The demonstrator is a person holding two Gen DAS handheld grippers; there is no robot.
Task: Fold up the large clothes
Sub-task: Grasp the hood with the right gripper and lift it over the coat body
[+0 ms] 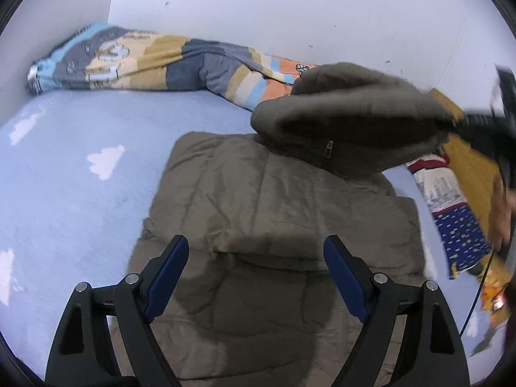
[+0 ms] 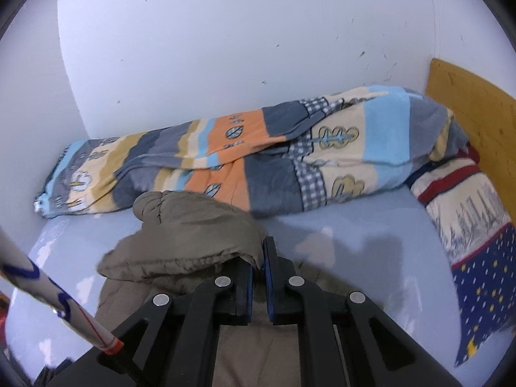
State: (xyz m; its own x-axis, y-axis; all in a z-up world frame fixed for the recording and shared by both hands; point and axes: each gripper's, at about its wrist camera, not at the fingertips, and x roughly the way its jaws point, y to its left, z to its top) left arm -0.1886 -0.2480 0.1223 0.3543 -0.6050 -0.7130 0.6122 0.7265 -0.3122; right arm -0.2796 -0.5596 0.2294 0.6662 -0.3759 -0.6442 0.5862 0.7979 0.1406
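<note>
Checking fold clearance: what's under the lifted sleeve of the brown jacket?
Under the lifted sleeve lies the jacket's flat quilted body on the blue sheet. The sleeve hides part of the striped blanket behind it; anything beneath the jacket is covered.

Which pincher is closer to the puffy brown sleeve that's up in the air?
The right. The right gripper is pinched shut on the sleeve, holding it up. The left gripper hovers open over the coat's flat body, short of the sleeve.
</note>
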